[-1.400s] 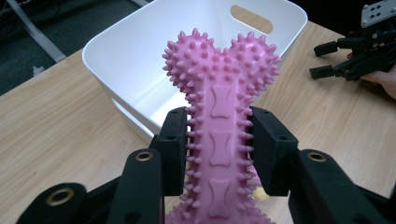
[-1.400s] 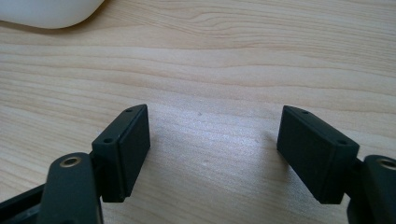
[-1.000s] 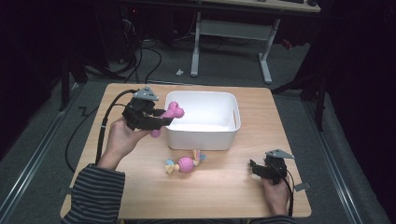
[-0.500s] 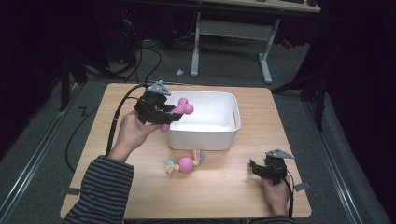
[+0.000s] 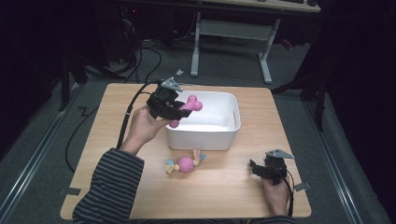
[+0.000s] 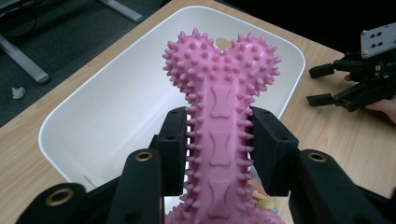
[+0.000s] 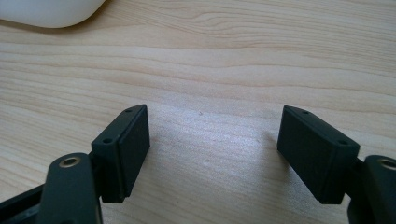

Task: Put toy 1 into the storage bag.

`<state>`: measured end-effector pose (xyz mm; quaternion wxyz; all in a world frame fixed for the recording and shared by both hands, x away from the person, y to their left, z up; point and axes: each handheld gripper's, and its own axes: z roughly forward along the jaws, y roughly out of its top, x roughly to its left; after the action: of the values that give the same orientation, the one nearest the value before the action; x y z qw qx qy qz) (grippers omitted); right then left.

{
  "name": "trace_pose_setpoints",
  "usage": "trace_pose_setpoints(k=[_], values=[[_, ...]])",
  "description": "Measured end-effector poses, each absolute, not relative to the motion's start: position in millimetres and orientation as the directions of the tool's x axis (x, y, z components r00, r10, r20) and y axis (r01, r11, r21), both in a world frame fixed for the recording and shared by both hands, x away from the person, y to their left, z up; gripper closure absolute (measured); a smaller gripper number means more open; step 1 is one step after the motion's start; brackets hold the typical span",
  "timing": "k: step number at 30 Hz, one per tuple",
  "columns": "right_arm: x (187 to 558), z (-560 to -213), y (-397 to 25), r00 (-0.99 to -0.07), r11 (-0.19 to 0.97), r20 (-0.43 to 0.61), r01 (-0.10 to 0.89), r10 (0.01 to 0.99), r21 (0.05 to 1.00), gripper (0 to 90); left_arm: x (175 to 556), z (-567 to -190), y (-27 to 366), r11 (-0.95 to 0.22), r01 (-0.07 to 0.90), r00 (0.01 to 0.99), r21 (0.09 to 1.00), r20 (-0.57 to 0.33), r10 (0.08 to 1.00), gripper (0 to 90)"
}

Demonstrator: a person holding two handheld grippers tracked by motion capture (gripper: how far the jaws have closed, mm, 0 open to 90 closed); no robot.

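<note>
Over tabletop (image 5: 116,107), upper left: left gripper (image 5: 180,111) squeezing pink bone toy (image 6: 222,107) above white bin (image 5: 219,135), could bump rim and drop; right gripper (image 7: 212,144) wide open, empty.

I see light wooden table (image 5: 116,116), rectangular, rounded corners, pale grain. White rectangular plastic bin (image 5: 224,135) sits on it, toward far middle. Small pink ball toy with pastel yellow and blue ends (image 5: 185,164) lies flat on tabletop just in front of bin, apart from its wall. Right gripper (image 5: 254,169) rests low at near right corner; I can't tell whether it touches wood.
</note>
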<state>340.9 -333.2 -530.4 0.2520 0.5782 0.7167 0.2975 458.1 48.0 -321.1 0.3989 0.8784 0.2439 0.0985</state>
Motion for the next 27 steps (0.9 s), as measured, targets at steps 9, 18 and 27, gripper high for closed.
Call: trace_pose_setpoints(k=[9, 18, 27], values=[[340.9, -530.4, -333.2, -0.204, 0.154, -0.017, 0.679, 0.979, 0.718, 25.4, 464.7, -323.4, 31.1, -0.577, 0.336, 0.869, 0.744, -0.009, 0.494, 59.7], [340.9, -530.4, -333.2, -0.205, 0.155, -0.017, 0.679, 0.979, 0.718, 25.4, 471.3, -330.6, 18.4, -0.590, 0.331, 0.873, 0.736, -0.002, 0.487, 59.7], [340.8, -530.4, -333.2, -0.205, 0.155, -0.017, 0.679, 0.979, 0.718, 25.4, 477.8, -342.6, 3.5, -0.616, 0.339, 0.875, 0.711, 0.003, 0.485, 59.6]])
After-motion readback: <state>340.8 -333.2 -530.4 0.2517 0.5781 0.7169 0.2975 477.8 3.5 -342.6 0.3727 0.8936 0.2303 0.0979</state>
